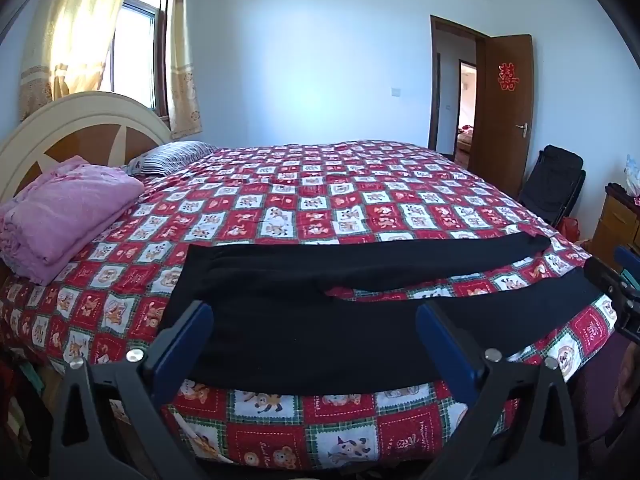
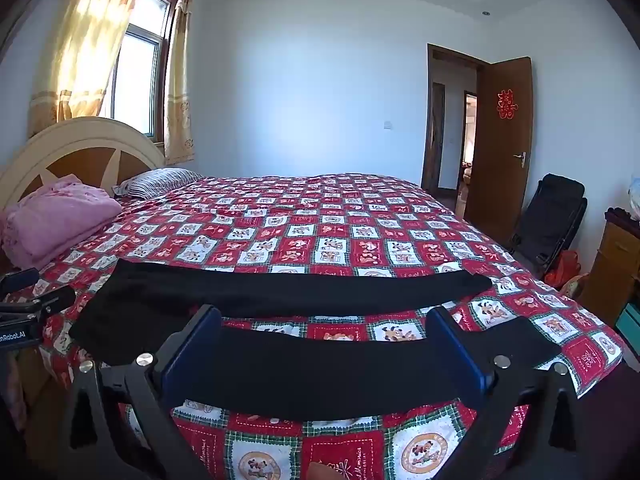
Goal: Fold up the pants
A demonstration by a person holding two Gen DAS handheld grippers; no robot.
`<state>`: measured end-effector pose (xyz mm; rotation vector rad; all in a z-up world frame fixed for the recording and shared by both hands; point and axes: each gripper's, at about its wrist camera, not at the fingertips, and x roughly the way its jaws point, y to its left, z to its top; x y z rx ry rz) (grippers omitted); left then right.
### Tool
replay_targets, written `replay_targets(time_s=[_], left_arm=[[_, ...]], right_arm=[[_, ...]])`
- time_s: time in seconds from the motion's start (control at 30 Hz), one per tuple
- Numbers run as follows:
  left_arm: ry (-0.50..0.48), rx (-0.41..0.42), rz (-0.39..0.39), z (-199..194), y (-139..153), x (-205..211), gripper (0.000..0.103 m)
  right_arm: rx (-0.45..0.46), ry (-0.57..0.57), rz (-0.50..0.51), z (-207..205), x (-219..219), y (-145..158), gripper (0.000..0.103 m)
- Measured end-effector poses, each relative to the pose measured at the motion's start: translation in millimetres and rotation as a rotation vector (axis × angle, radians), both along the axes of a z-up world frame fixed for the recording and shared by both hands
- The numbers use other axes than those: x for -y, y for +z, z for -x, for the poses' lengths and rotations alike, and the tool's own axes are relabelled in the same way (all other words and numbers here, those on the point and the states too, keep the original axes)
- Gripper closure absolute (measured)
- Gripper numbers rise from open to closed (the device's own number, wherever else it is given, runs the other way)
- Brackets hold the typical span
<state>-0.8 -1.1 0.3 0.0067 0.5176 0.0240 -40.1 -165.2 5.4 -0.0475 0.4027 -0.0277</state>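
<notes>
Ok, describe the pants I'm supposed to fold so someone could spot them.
Start at the bed with its red checked cartoon cover. Along its near edge lie the black pants, spread flat, legs pointing toward the door side. They're the only black fabric there; the folded blanket is pink.

A bed (image 1: 280, 200) with a red patchwork cover holds a folded pink blanket (image 1: 68, 216) and striped pillow (image 1: 176, 156) near its headboard (image 1: 80, 128); beyond its foot, a black chair (image 1: 556, 184) stands beside an open brown door (image 1: 506, 112).
</notes>
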Motion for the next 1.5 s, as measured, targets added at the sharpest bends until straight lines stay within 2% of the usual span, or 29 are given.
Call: replay_targets(time_s=[0.07, 1.5], left_arm=[[-0.004, -0.007, 0.017, 0.0, -0.1, -0.8, 0.0], [0.022, -0.007, 0.03, -2.6, -4.2, -14.9, 0.0]], right_arm=[[-0.002, 0.0, 0.0, -0.1, 0.1, -0.2, 0.001], [-0.023, -0.014, -0.005, -5.5, 3.4, -5.5, 0.001]])
